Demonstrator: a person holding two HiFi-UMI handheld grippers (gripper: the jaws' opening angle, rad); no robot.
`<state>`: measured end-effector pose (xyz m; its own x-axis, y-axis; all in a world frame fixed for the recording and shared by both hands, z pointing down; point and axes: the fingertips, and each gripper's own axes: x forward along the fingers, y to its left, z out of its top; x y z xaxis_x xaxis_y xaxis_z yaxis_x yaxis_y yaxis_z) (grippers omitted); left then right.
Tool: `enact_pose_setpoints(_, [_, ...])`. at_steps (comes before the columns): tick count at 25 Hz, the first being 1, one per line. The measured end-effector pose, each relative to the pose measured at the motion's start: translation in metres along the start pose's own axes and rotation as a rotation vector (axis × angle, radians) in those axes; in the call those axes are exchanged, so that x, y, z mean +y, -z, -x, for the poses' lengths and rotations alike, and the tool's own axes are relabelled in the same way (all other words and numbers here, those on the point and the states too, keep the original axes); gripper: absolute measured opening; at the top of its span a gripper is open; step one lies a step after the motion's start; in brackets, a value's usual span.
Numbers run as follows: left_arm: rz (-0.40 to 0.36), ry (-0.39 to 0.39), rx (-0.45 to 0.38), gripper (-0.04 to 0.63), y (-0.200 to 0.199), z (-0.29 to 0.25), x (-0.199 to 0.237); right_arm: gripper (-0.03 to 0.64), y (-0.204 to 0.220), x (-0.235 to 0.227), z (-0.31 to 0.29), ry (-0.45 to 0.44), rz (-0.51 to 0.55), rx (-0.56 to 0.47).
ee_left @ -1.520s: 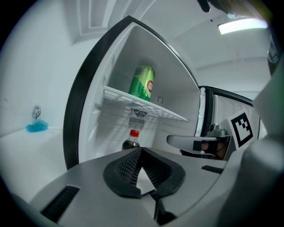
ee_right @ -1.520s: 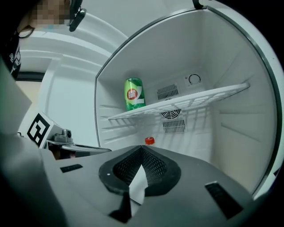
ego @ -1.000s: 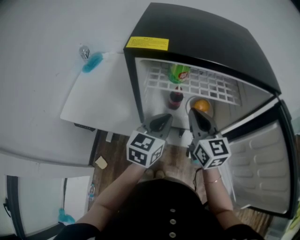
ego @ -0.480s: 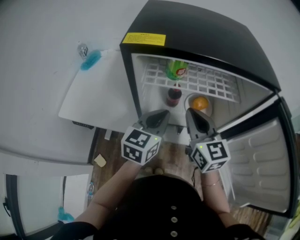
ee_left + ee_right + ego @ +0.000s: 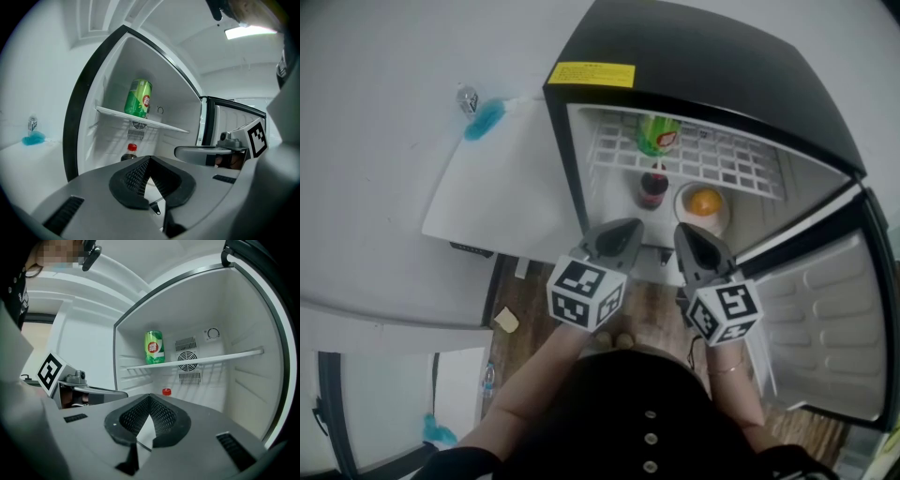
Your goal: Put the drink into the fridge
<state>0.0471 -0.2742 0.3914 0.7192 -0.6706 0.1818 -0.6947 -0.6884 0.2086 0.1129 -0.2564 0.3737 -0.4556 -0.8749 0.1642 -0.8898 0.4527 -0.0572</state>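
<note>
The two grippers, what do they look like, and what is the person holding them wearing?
Both the left gripper and the right gripper are grey plastic, with tapering jaws lined by black ribbed pads. Each carries a white cube printed with black square markers. The person wears a black buttoned garment and a thin bracelet on the right wrist.

Green can (image 5: 657, 135), red-capped dark bottle (image 5: 653, 188), black fridge (image 5: 703, 66) with yellow label (image 5: 592, 74).

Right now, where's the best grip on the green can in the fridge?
Mid-body of the green can, coming straight in through the open front, jaws on its left and right flanks: it stands upright and alone on the shelf.
</note>
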Motion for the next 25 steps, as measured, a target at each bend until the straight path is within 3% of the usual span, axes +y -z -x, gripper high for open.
enact_pose_setpoints(8, [0.009,-0.01,0.028,0.006,0.0098,0.0008,0.0005,0.008,0.0011,0.0061,0.0016,-0.028,-0.032,-0.01])
enact_pose_setpoints(25, [0.023,-0.006,0.024,0.006,0.0089,-0.0043,-0.0031,0.008,0.0065,0.0038,0.0021,-0.024,0.009,0.02])
